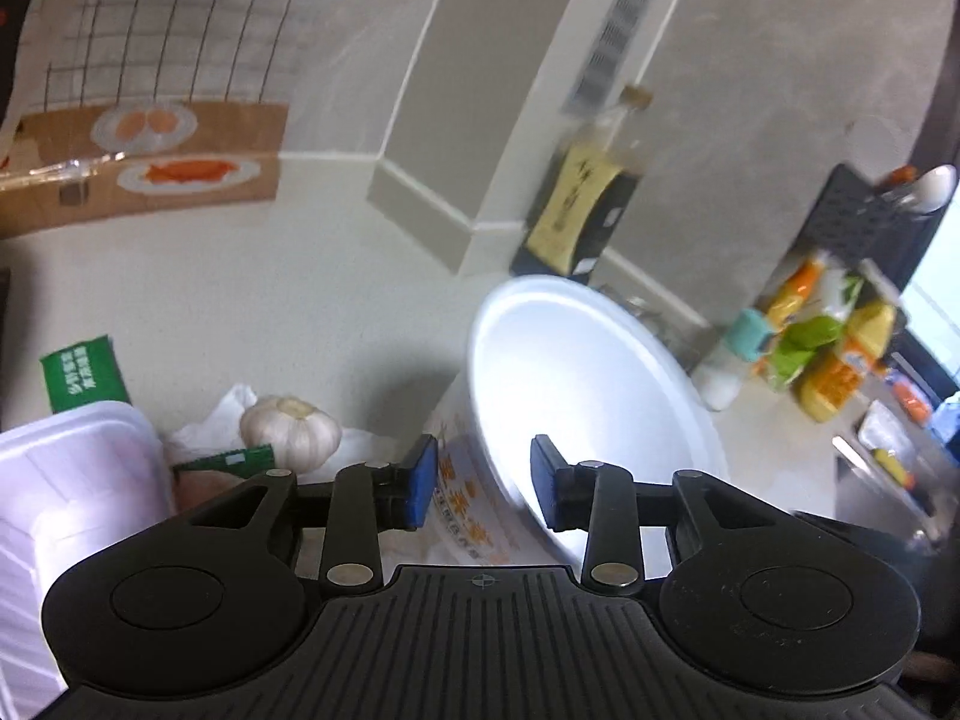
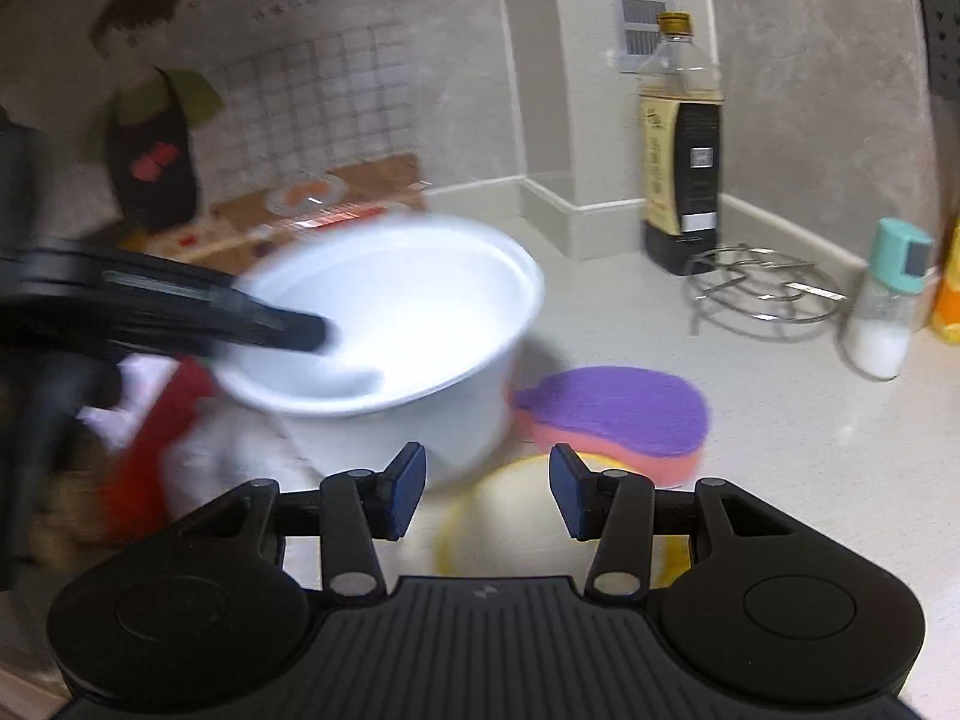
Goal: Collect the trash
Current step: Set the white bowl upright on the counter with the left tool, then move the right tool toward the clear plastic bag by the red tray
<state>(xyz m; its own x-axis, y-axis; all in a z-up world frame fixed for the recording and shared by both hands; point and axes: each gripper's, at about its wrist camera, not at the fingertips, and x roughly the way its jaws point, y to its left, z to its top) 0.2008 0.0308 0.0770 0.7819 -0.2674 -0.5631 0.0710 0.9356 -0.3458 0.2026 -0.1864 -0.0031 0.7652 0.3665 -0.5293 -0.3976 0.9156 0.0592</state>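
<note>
A white noodle cup [image 1: 576, 384] with a printed wall stands empty on the pale counter, and it shows blurred in the right wrist view [image 2: 396, 324]. My left gripper [image 1: 483, 483] is open. Its blue pads straddle the cup's near rim without pressing on it. From the right wrist view one of its fingers [image 2: 294, 327] reaches over the rim into the cup. My right gripper [image 2: 489, 492] is open, just in front of the cup. Below its pads lies a blurred pale round thing with a yellow edge [image 2: 510, 528].
A garlic bulb [image 1: 291, 429], a crumpled white bag [image 1: 225, 414], a green packet [image 1: 84, 378] and a white foam tray [image 1: 72, 480] lie left of the cup. A purple and pink sponge [image 2: 618, 414], a dark sauce bottle [image 2: 681, 138], a wire trivet [image 2: 762, 288] and a salt shaker [image 2: 882, 312] stand to the right.
</note>
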